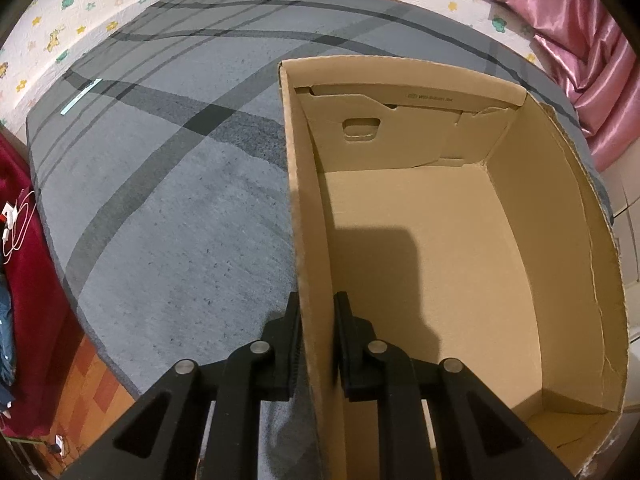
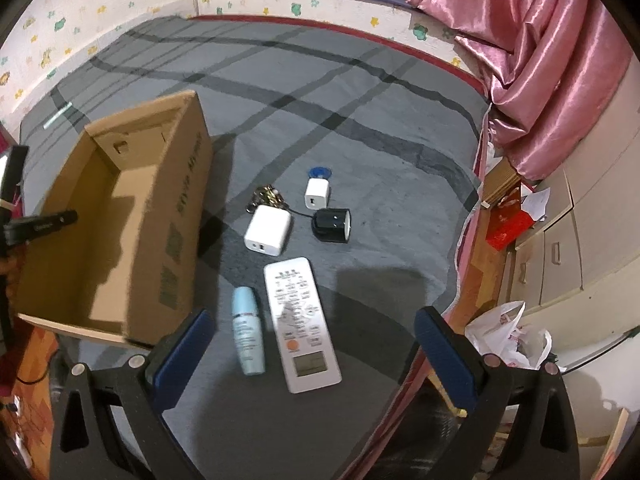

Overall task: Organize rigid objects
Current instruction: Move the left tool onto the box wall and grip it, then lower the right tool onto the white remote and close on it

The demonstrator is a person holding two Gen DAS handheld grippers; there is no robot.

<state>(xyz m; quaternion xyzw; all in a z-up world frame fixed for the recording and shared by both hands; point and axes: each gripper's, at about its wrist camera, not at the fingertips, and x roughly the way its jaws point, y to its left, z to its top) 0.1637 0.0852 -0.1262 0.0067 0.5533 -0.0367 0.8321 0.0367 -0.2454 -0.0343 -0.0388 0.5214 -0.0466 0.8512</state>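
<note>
Left gripper is clamped on the left wall of the cardboard box, one finger outside and one inside; the box sits on the grey rug with nothing in it. Right gripper is spread wide and holds nothing, hovering over the remote control and the pale blue bottle lying just beside it. Risks: the bottle and remote lie close together, so a wide closure could catch both or nudge the bottle into a roll; the remote is flat on the rug, so fingers may skate over it. The thin wall could buckle or the box pivot if the left hand pulls. Only the right wrist view shows the items: large white charger, small white charger, black cylinder, keys and a blue disc, all right of the box. Only the left wrist view shows the wall pinch and the bare box floor.
</note>
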